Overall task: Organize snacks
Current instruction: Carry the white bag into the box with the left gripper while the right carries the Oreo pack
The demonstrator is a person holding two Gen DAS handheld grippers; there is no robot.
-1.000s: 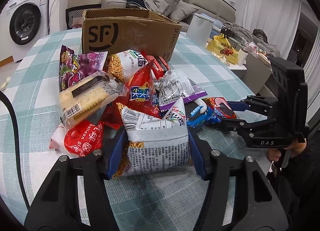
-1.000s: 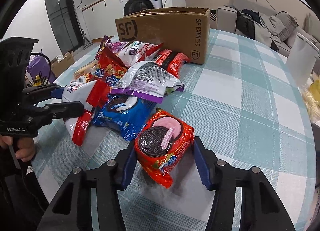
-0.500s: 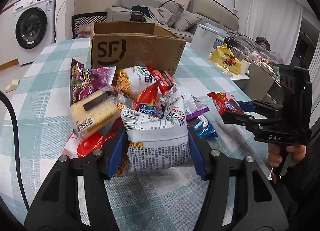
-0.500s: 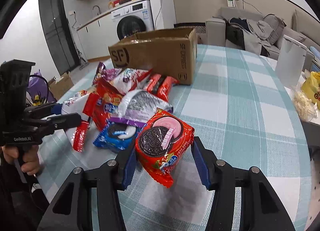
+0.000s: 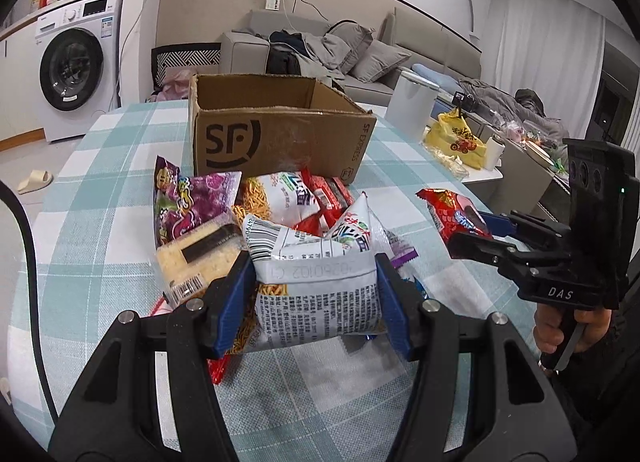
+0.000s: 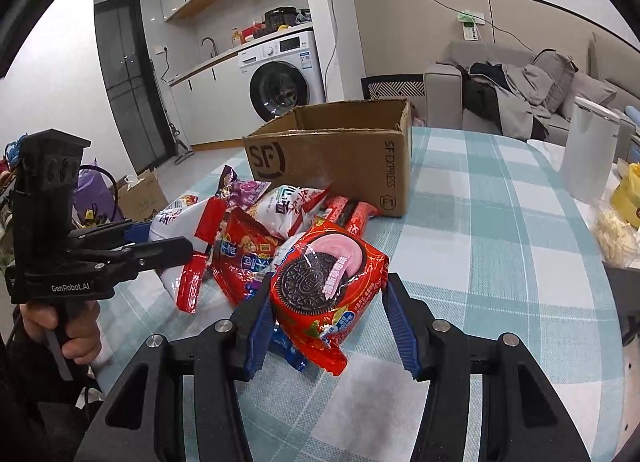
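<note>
My left gripper [image 5: 314,304] is shut on a white noodle-snack bag [image 5: 316,286] and holds it above the snack pile [image 5: 256,206]. My right gripper [image 6: 326,322] is shut on a red Oreo pack [image 6: 326,282], lifted off the table; it also shows in the left wrist view [image 5: 452,214]. An open SF cardboard box [image 5: 280,130] stands behind the pile, seen too in the right wrist view [image 6: 340,154]. The left gripper appears at the left in the right wrist view [image 6: 160,250].
The table has a teal checked cloth [image 6: 500,230]. A white canister [image 6: 588,154] and a yellow bag [image 5: 456,138] stand at the right edge. A washing machine [image 5: 76,66] and a sofa [image 5: 320,50] are beyond the table.
Both grippers have risen with their packs, and the view now looks over the pile into the open box. The Oreo pack has left the table.
</note>
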